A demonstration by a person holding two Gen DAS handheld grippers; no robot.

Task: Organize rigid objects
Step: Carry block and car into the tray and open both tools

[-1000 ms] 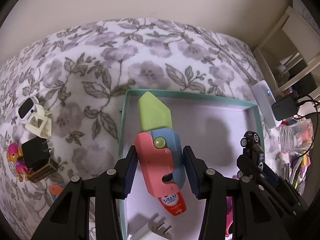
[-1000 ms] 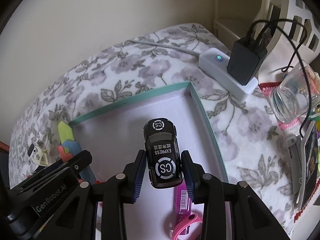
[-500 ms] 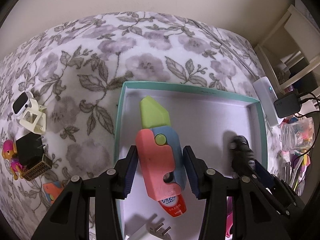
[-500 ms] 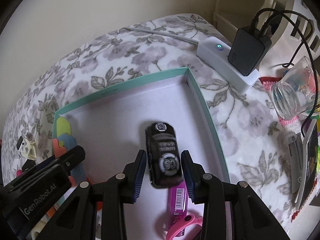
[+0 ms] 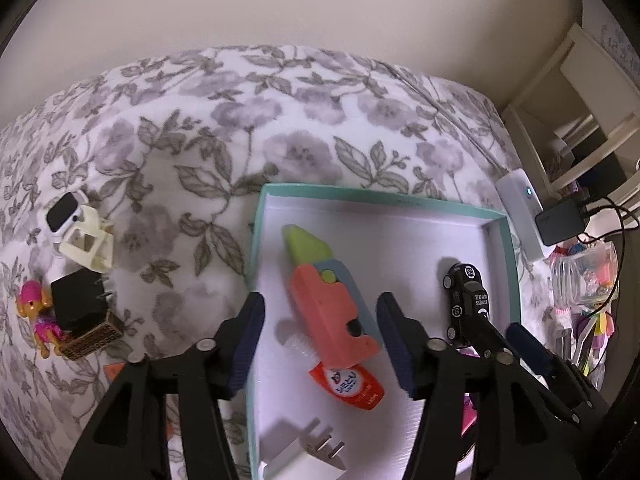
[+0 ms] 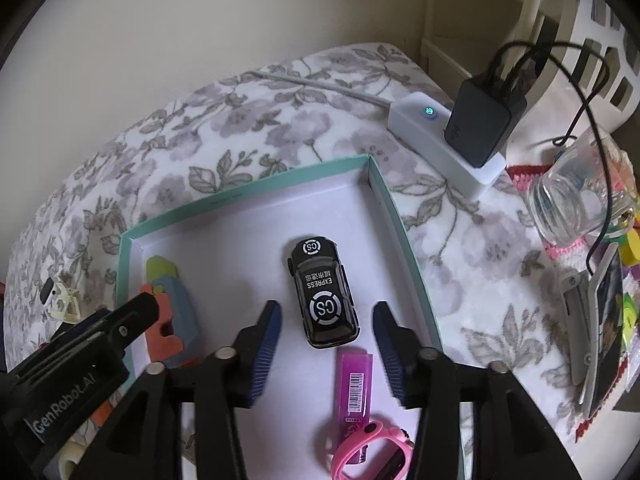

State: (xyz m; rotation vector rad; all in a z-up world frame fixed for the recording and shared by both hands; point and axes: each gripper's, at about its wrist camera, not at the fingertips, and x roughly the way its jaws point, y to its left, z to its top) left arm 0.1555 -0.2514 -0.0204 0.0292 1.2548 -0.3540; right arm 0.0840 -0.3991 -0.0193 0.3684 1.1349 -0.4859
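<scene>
Both grippers gape empty: left gripper (image 5: pixel 320 344) over toy knife (image 5: pixel 334 304), right gripper (image 6: pixel 326 354) over toy car (image 6: pixel 323 296), both in tray (image 5: pixel 384 197). Charger (image 5: pixel 80 304), figurine (image 5: pixel 38 320) remain on bed (image 5: pixel 192 128).

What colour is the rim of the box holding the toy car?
Teal, with a white inside. The box rim shows best in the right wrist view, beside the toy car.

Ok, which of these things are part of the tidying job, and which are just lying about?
Job:
teal box
toy knife and black toy car, both in the box
left gripper and right gripper, both open
dog figure and black adapter, outside the box

Lying about:
power strip
glass jar
</scene>
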